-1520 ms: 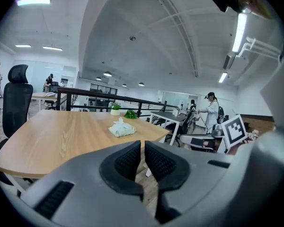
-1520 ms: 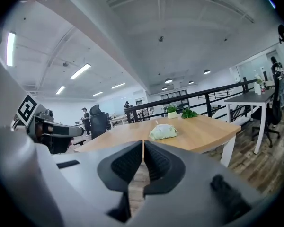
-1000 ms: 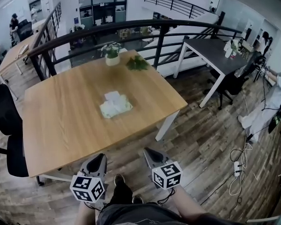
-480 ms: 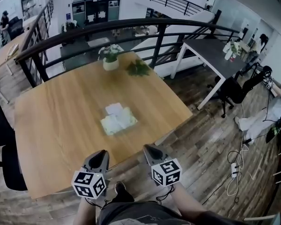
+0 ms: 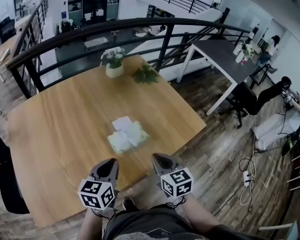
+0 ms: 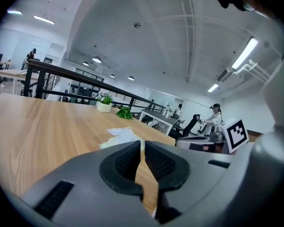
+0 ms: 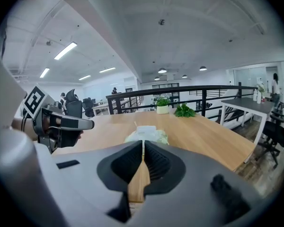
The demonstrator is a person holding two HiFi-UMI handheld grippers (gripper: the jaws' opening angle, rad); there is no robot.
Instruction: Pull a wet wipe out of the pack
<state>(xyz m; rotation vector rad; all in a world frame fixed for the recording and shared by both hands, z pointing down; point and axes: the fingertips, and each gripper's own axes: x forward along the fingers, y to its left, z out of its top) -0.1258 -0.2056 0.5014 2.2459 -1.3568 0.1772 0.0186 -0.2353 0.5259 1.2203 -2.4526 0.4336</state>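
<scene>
Bright ceiling strips (fisheye-warped edges)

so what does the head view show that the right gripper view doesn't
Only the head view: the white power strip on the floor, and the black-and-white marker cube on the right gripper. Only the right gripper view: the white ceiling with its strip lights, and that gripper's jaws, shut on nothing. Both: the light wooden table, the pale green wet wipe pack lying on it untouched, the white-potted plant and the black metal railing.
</scene>
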